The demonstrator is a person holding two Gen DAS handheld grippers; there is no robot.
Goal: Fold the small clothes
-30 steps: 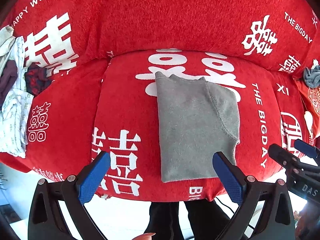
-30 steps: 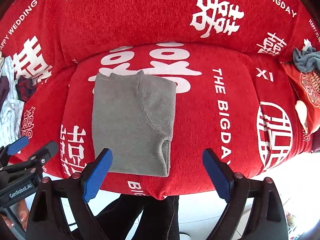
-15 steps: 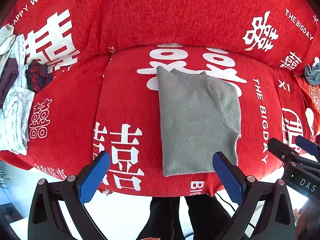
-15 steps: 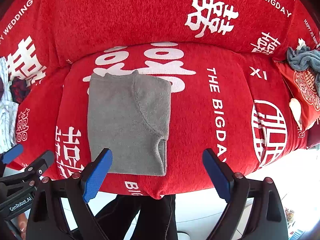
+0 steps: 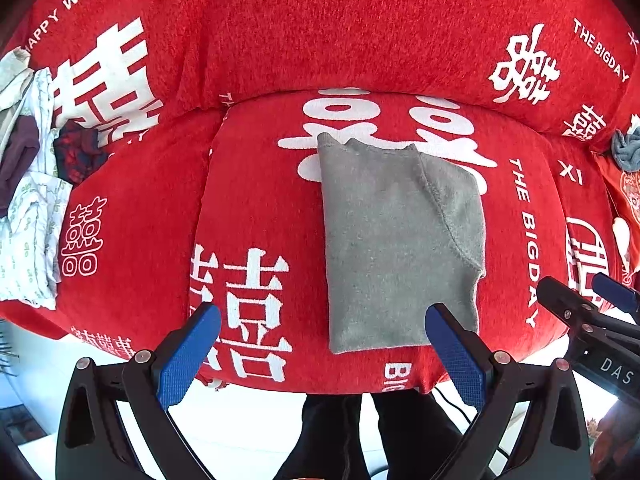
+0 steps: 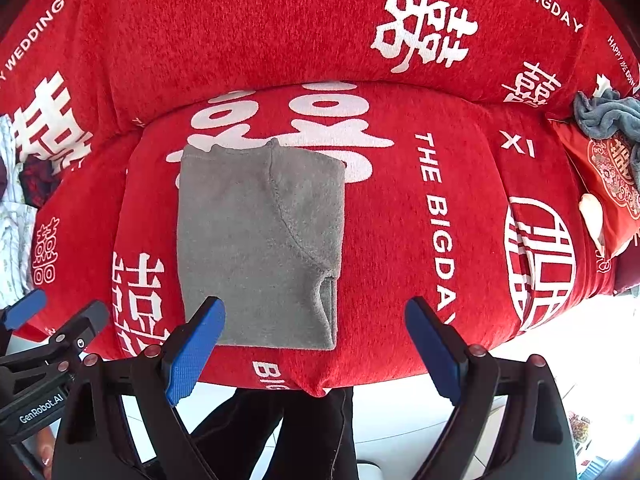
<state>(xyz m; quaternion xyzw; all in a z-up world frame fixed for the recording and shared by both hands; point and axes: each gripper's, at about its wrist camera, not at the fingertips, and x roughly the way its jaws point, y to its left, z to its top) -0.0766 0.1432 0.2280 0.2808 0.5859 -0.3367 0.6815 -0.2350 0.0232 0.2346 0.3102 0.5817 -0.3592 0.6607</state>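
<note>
Now both grippers' fingers (image 5: 188, 354) spread wide, empty, near folded grey garment (image 5: 396, 248) on red sofa cover (image 5: 256, 208).

left tool (image 5: 322, 344) — fingers spread wide, holding nothing | right tool (image 6: 316, 344) — fingers spread wide, holding nothing

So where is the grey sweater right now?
The grey sweater lies folded in the middle of the red seat cushion, near its front edge. Both views show it just ahead of the open left gripper and right gripper.
</note>
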